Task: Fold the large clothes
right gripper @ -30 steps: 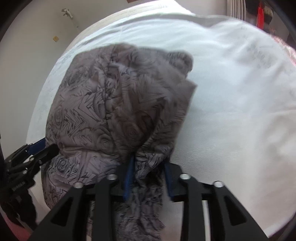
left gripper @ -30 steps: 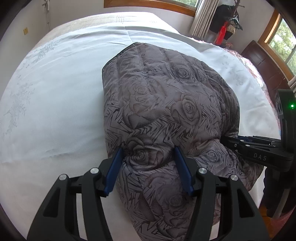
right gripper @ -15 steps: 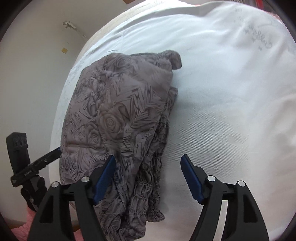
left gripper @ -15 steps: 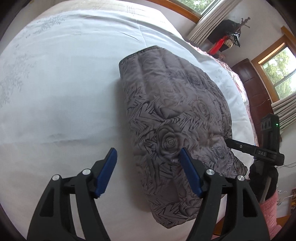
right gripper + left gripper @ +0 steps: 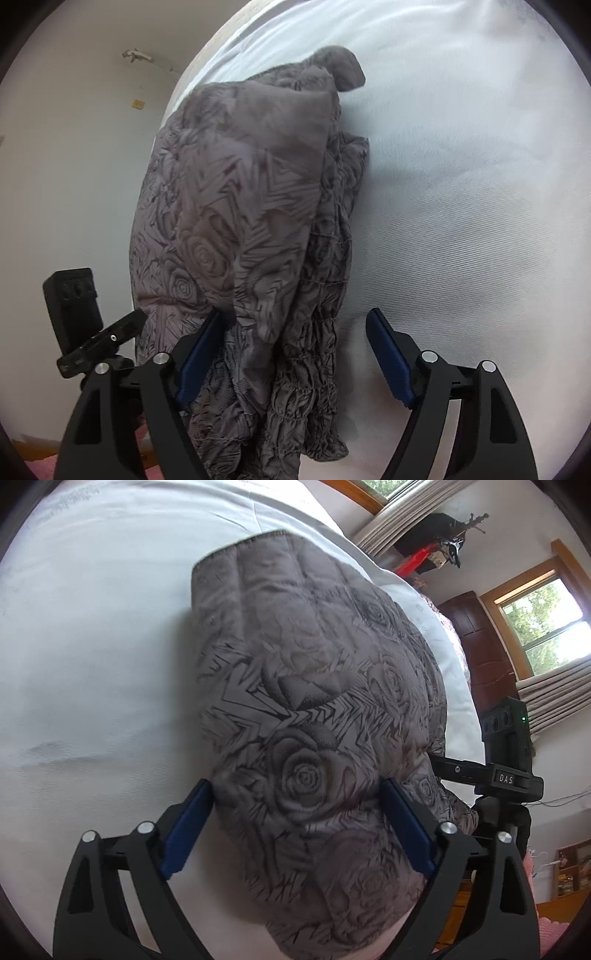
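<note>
Lying folded on the white bed sheet (image 5: pixel 92 657), the grey rose-print quilted jacket (image 5: pixel 314 709) is straddled by the left gripper (image 5: pixel 297 806), spread wide around its near end, while the right gripper (image 5: pixel 295 332) is held wide over its gathered cuff edge (image 5: pixel 314 369).

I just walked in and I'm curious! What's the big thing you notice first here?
A big puffy grey jacket printed with roses, folded into a bundle on the white bed sheet. The left tongs stand open around its near end, and the right tongs stand open over its crinkly edge. A sunny window glows at the right.
</note>
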### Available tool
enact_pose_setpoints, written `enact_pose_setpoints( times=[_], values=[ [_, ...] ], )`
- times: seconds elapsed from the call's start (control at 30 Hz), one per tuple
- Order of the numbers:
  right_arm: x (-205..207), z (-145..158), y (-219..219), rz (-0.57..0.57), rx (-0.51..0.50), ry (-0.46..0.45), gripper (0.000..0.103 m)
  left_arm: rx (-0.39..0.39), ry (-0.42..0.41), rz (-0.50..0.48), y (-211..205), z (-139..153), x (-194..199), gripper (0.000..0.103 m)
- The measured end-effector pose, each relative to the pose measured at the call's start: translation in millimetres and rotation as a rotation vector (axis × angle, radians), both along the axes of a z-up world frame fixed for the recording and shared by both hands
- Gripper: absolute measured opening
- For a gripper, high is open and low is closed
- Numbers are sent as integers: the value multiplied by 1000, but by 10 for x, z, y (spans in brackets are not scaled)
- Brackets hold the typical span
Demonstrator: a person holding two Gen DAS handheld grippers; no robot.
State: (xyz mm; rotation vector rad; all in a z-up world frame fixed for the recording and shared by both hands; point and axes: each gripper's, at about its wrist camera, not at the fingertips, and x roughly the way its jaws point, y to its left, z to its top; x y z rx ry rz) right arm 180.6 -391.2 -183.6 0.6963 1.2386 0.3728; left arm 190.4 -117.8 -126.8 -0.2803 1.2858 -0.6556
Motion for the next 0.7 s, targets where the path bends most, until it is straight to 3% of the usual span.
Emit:
enact_pose_setpoints(
  times=[0.1,0.2,0.27,0.5,0.7],
  values=[
    [57,-19,10,20,-12,-25,78,-15,0,-12,-68,-74,21,93],
    [81,-17,64,39,13,-39,69,-32,4,-14,-129,-123,6,93],
    [78,-39,123,45,65,-41,56,-28,-6,-12,-164,-139,-15,90],
    [48,10,185,59,65,-88,43,-7,-59,-17,-210,-64,-111,76],
    [-222,295,296,73,46,-135,37,-1,-102,-11,-250,44,-207,67]
  ],
)
